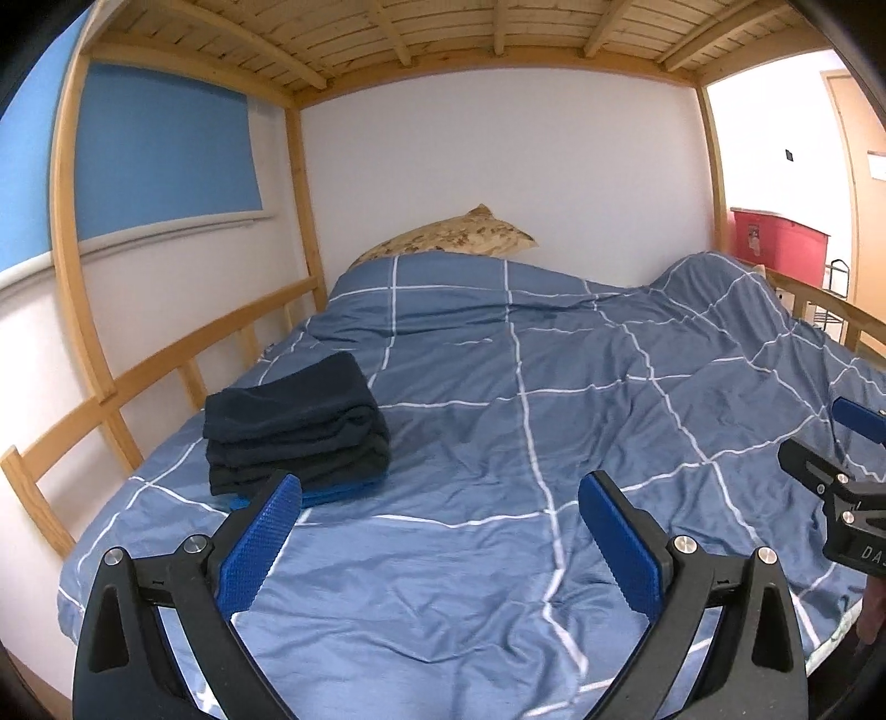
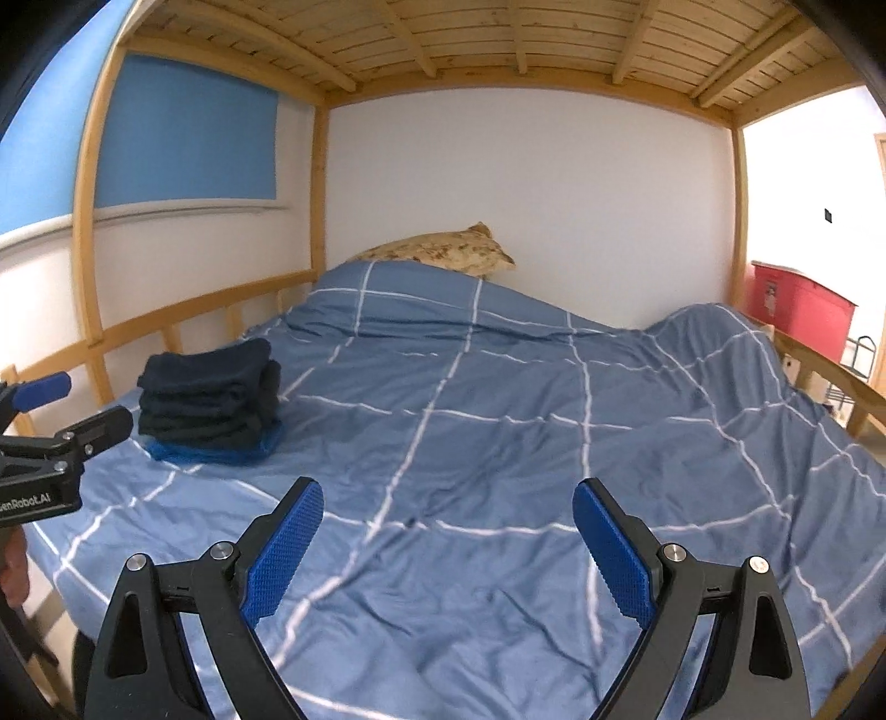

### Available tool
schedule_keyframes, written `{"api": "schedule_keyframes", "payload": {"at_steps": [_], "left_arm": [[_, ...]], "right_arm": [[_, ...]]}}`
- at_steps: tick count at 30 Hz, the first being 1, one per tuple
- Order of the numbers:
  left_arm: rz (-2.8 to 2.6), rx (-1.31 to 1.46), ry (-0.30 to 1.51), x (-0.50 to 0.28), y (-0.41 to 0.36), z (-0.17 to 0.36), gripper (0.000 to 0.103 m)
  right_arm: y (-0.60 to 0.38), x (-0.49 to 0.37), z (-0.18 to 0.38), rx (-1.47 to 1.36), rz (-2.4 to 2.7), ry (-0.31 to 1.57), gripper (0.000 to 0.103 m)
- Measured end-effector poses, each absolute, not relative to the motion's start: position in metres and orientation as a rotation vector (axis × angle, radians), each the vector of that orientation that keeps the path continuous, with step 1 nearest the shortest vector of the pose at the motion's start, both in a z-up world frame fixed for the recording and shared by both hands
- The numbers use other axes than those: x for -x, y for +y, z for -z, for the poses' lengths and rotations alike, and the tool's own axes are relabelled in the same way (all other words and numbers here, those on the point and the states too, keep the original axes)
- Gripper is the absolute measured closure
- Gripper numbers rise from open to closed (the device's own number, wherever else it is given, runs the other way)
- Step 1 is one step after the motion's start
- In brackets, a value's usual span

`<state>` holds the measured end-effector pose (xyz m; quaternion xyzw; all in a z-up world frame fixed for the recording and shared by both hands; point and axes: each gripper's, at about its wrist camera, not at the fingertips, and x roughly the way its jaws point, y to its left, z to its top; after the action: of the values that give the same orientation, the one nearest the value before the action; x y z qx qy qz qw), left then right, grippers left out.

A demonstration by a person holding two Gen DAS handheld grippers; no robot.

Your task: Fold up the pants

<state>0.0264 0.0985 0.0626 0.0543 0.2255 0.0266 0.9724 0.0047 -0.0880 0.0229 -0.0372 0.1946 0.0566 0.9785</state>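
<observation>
A stack of folded dark navy pants lies on the left side of the bed, with a brighter blue folded piece at its bottom. My left gripper hovers open over the blue checked duvet, just right of and nearer than the stack, nothing between its fingers. My right gripper is open too, above the middle of the duvet and holding nothing. Each gripper shows at the edge of the other's view: the right gripper and the left gripper.
A wooden bunk frame surrounds the bed, with a side rail on the left and slats overhead. A patterned pillow lies at the head against the white wall. A red bin stands beyond the right rail.
</observation>
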Motion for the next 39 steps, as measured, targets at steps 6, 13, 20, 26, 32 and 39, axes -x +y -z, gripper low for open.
{"api": "schedule_keyframes", "payload": {"at_steps": [6,13,20,26,32,39], "left_arm": [[-0.028,-0.127,0.458,-0.016,0.074,-0.061,0.001],[0.012,-0.111,0.444,-0.007,0.055,-0.065,0.001],[0.026,-0.109,0.450,-0.005,0.043,-0.064,0.001],[0.044,-0.114,0.448,-0.004,0.036,-0.064,0.001],[0.042,-0.105,0.439,-0.005,0.036,-0.065,0.001],[0.046,-0.086,0.442,-0.008,0.038,-0.065,0.001]], "right_arm": [[-0.110,0.015,-0.021,0.062,-0.085,0.383,0.011],[-0.128,0.028,-0.021,0.028,-0.086,0.375,0.011],[-0.140,0.033,-0.018,0.000,-0.079,0.377,0.011],[-0.144,0.035,-0.015,-0.009,-0.072,0.383,0.011],[-0.145,0.037,-0.016,0.001,-0.058,0.376,0.010],[-0.144,0.035,-0.018,0.009,-0.050,0.374,0.011]]}}
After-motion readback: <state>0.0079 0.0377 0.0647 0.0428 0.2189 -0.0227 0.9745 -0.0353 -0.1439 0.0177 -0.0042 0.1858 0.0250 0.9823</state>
